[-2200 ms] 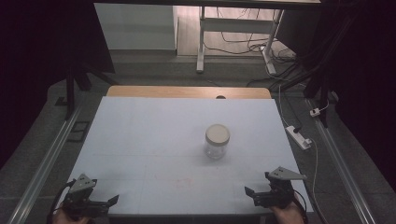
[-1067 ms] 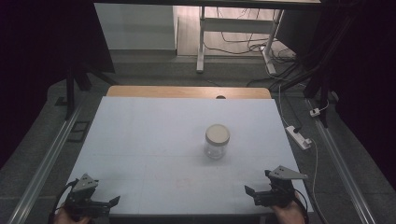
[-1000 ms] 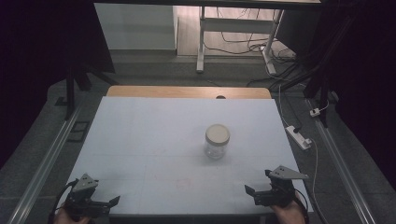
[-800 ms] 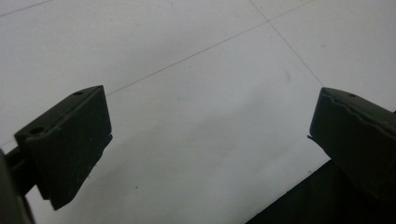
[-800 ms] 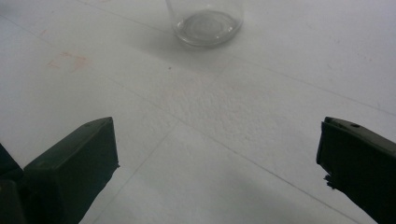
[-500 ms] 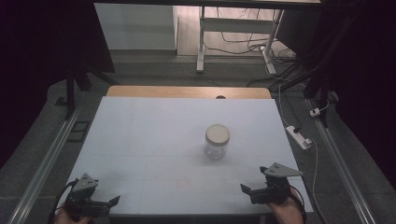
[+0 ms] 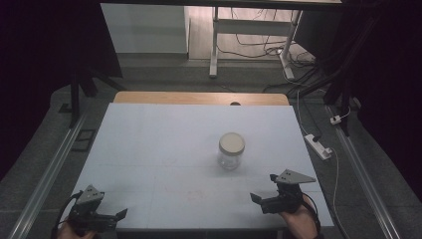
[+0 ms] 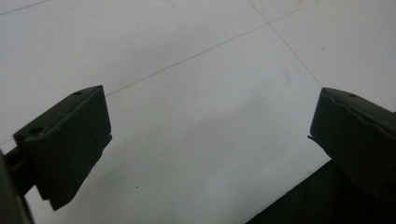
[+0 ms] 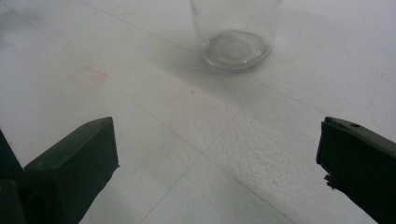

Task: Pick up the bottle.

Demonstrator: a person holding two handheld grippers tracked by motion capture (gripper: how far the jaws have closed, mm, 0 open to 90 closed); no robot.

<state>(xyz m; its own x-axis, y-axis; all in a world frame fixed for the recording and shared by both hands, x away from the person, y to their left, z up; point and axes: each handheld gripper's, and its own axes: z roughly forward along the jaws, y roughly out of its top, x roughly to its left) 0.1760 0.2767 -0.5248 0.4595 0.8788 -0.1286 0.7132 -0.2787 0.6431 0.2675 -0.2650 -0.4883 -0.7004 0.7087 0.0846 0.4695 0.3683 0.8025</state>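
We see the jar [image 7: 231, 150] standing upright on the white tabletop [image 7: 149, 149], ahead of the right tongs [image 7: 260, 199] and a little toward their left side, near but apart from them. From the left tongs [image 7: 118, 215] it is well apart, far ahead and off to their right. In the right gripper view the base of the jar [image 9: 235, 39] sits beyond the gap between the two black jaws, nothing between them but bare tabletop [image 9: 261, 140].

We count one jar, two tongs, one tabletop.

Both tongs are spread wide and grip nothing: the right tongs [image 9: 217, 161] show a broad gap over the white surface, and the left tongs [image 8: 210, 140] do the same, with the tabletop's near edge passing under their one jaw.

The jar looks like clear glass, short and round, with a pale, flat lid on top. Through its wall we see a thick ringed bottom, and we can make out nothing inside it.
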